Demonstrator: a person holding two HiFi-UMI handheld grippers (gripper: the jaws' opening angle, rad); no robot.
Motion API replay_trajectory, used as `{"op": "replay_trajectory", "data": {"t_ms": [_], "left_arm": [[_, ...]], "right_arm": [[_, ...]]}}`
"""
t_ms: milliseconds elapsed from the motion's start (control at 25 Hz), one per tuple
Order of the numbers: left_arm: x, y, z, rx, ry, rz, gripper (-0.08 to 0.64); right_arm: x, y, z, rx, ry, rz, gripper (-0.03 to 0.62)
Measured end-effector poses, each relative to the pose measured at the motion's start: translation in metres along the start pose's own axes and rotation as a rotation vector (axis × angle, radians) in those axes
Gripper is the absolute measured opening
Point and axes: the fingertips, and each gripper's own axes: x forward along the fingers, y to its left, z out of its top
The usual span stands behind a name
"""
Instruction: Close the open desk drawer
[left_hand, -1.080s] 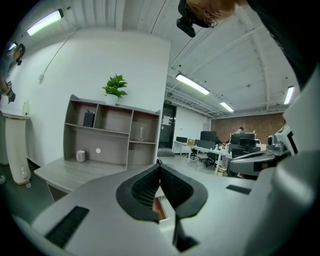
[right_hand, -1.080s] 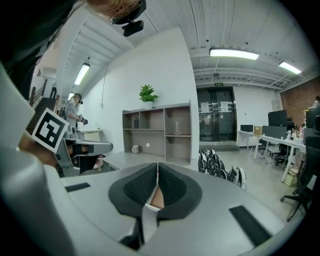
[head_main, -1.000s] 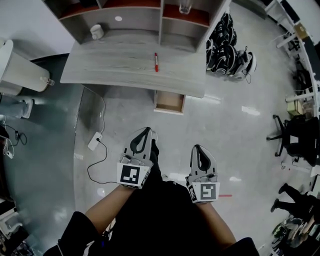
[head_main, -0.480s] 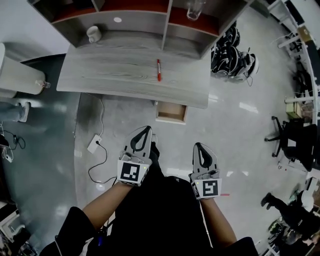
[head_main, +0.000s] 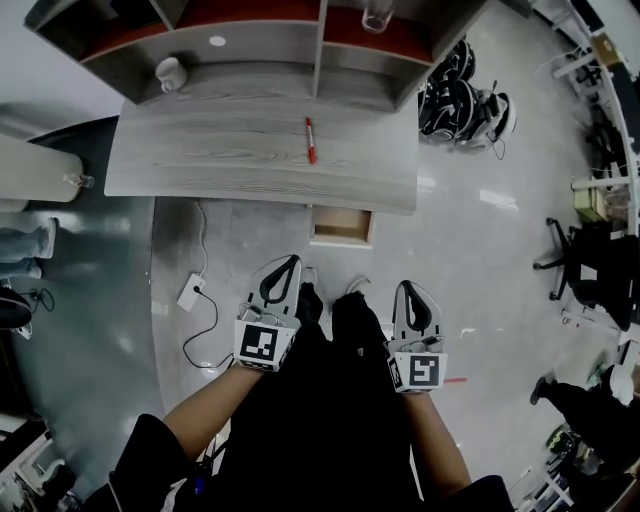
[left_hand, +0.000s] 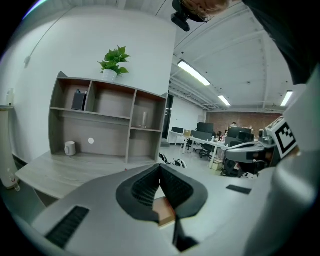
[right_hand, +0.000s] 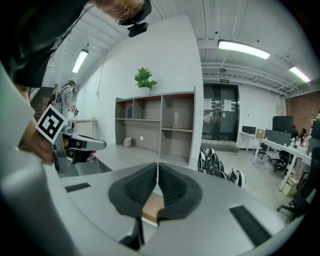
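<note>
Polished grey floor (head_main: 480, 260) spreads under both tools in an open office. Ahead of the two grippers stands a wide grey wood-grain desk (head_main: 230, 165), its long front edge facing them. A shelf unit (head_main: 320, 45) with reddish boards rises at the desk's far side, beyond the reach of either tool. Past the right gripper and off to its right, an office chair (head_main: 590, 270) stands well apart. A heap of black-and-white gear (head_main: 462, 105) lies on the floor ahead of it, beside the desk's right end.

The drawer (head_main: 341, 225) hangs open under the desk's front edge, toward the desk's right end. It is ahead of both tools and falls between their two lines, apart from each. In each gripper view its wooden front shows just below the jaw tips.

The left gripper (head_main: 292, 260) is clenched, pads pressed together with nothing between them. The right gripper (head_main: 406, 286) is likewise clenched and empty, level with the left one and well apart from it, both pointing at the desk.

Left of the left gripper, a white power adapter (head_main: 191, 292) sits on the floor with its cable looping back. Far ahead of that tool a white mug (head_main: 170, 72) stands by the shelves. A red pen (head_main: 310, 140) lies on the desktop beyond the drawer.
</note>
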Motion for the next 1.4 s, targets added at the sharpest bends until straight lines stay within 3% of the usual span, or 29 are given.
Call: {"op": "replay_trajectory", "data": {"t_ms": [120, 400, 800, 1120, 1400], "left_arm": [[0.008, 0.007, 0.0, -0.049, 0.002, 0.037, 0.014], [0.031, 0.014, -0.026, -0.006, 0.04, 0.085, 0.014], [0.063, 0.032, -0.116, -0.029, 0.166, 0.101, 0.014], [0.086, 0.03, -0.187, -0.007, 0.265, 0.021, 0.014], [0.101, 0.048, -0.23, -0.06, 0.285, 0.044, 0.015]], "right_arm": [[0.008, -0.008, -0.019, 0.023, 0.022, 0.008, 0.02], [0.041, -0.018, -0.071, 0.061, 0.08, 0.061, 0.02], [0.093, -0.016, -0.169, 0.087, 0.219, 0.107, 0.02], [0.115, -0.008, -0.243, 0.085, 0.32, 0.132, 0.02], [0.134, -0.018, -0.294, 0.114, 0.393, 0.122, 0.033]]}}
